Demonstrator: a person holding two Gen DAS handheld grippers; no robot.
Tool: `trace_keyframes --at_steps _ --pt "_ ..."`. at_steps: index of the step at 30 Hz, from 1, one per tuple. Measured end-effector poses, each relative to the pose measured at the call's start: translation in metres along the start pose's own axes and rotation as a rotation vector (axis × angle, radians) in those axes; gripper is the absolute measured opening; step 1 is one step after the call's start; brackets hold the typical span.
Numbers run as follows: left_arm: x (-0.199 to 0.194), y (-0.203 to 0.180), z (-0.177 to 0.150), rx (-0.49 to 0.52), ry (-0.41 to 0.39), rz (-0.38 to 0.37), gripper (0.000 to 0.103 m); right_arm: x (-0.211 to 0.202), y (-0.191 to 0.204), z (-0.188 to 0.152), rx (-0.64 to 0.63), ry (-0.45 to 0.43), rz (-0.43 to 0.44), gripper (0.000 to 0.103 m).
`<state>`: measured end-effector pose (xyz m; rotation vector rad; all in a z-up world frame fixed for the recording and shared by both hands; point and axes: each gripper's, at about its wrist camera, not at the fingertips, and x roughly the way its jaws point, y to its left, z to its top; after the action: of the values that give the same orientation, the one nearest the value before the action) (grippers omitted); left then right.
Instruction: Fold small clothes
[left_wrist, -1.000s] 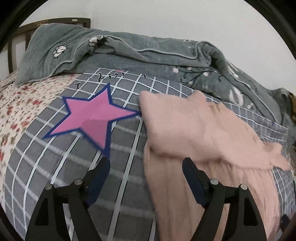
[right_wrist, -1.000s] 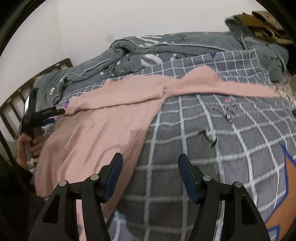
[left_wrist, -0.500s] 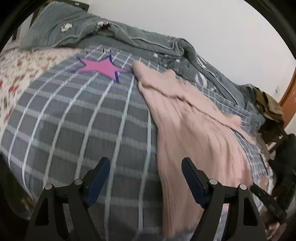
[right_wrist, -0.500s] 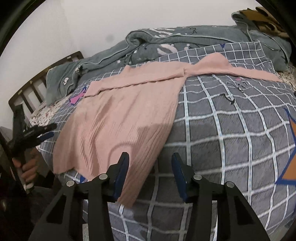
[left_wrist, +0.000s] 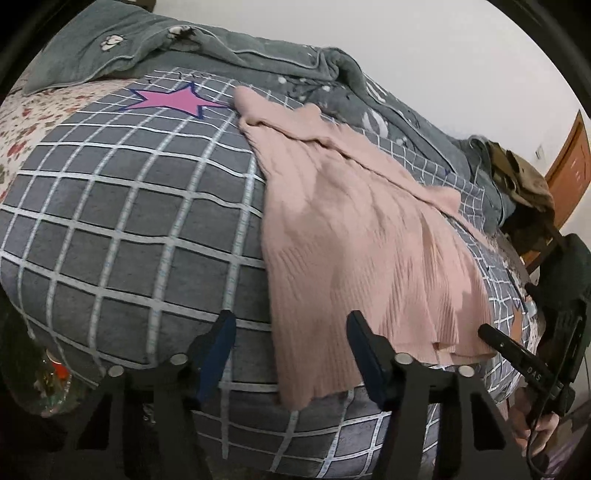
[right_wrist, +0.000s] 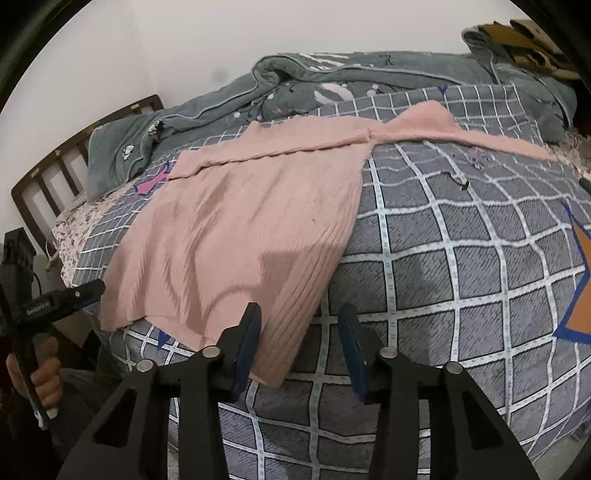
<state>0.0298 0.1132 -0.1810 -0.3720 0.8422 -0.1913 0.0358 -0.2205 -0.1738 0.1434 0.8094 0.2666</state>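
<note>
A pink ribbed sweater (left_wrist: 354, 236) lies spread on the grey checked bed cover (left_wrist: 129, 229), hem toward me, one sleeve folded across the top. In the right wrist view the sweater (right_wrist: 243, 218) has its other sleeve stretched out to the far right. My left gripper (left_wrist: 290, 345) is open and empty, with the sweater's left hem corner between its fingers. My right gripper (right_wrist: 299, 341) is open and empty, with the right hem corner between its fingers. Each gripper shows in the other's view: the right one at the right edge (left_wrist: 524, 365), the left one at the left edge (right_wrist: 62, 297).
A crumpled grey quilt (right_wrist: 332, 85) lies along the far side of the bed by the white wall. A dark wooden headboard (right_wrist: 62, 166) stands at the left. Brown clothes (left_wrist: 524, 177) are piled on a chair, with a wooden door (left_wrist: 570, 162) behind.
Both grippers have pulled back from over the sweater to the near edge of the bed, ending at its hem corners. The right gripper's jaws have narrowed somewhat.
</note>
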Motion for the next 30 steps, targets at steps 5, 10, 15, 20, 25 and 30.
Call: trace_keyframes --at_steps 5,10,15,20,25,30 --pt "0.009 -0.01 -0.002 0.042 0.03 0.041 0.046 0.007 0.002 -0.001 -0.014 0.014 -0.012 0.034" --pt "0.014 -0.015 -0.001 0.06 0.043 0.047 0.044 0.015 0.004 -0.004 -0.019 0.027 -0.012 0.034" --pt "0.017 -0.018 -0.001 0.075 0.06 0.042 0.028 0.023 0.008 -0.005 -0.021 0.03 -0.013 0.034" --pt "0.014 -0.011 0.002 0.047 0.058 0.002 0.007 0.028 0.01 -0.003 -0.019 0.03 -0.005 0.012" --pt "-0.019 0.02 0.008 -0.054 -0.04 -0.153 0.007 0.008 0.004 0.006 -0.004 -0.008 0.061 0.005" --pt "-0.032 0.046 0.006 -0.161 -0.062 -0.276 0.007 -0.03 -0.013 0.015 0.065 -0.087 0.115 0.004"
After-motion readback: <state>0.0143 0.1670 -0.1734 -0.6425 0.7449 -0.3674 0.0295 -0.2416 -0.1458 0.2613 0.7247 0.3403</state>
